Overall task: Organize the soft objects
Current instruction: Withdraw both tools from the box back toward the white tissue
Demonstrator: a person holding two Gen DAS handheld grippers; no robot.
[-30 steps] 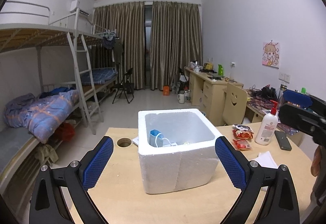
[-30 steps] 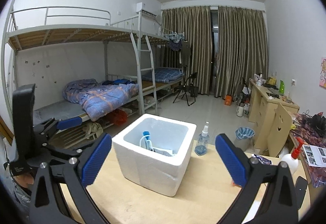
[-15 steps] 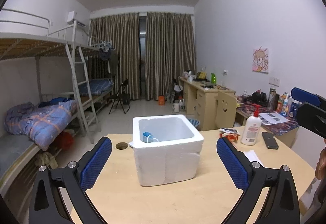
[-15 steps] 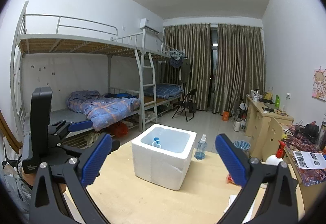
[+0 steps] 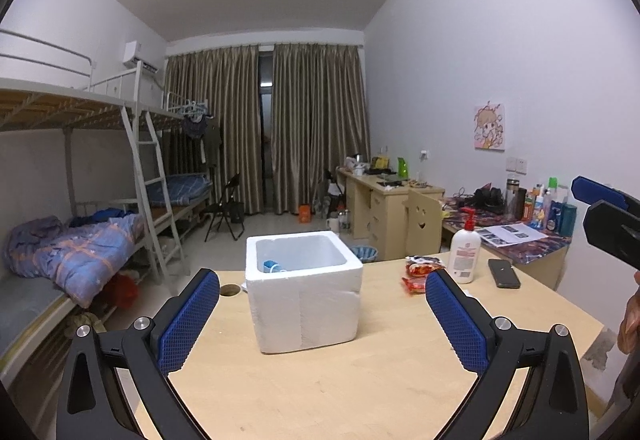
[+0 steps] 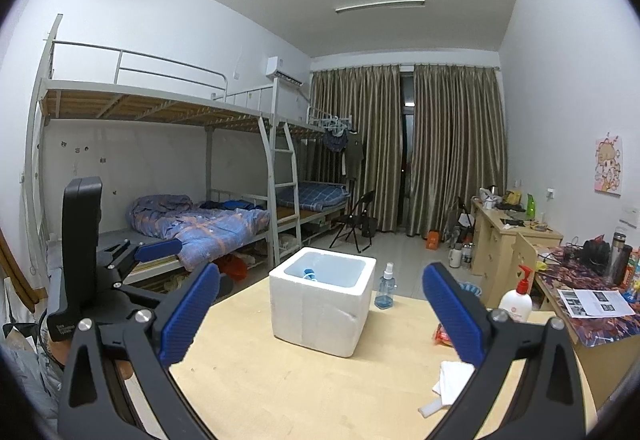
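Both the left gripper (image 5: 322, 314) and right gripper (image 6: 320, 306) have pulled back from the white square foam box (image 5: 302, 290), jaws spread and empty; a blue-and-white item, possibly soft, lies inside, so that placement looks finished.

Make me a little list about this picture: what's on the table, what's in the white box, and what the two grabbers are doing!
table: wooden
box: white foam, open top, upright, mid-table
inside box: a blue-and-white thing, too small to tell
right of box: red snack packs, lotion bottle, phone
behind box: spray bottle
near edge: white tissue
left gripper: open, empty, facing box
right gripper: open, empty, facing box
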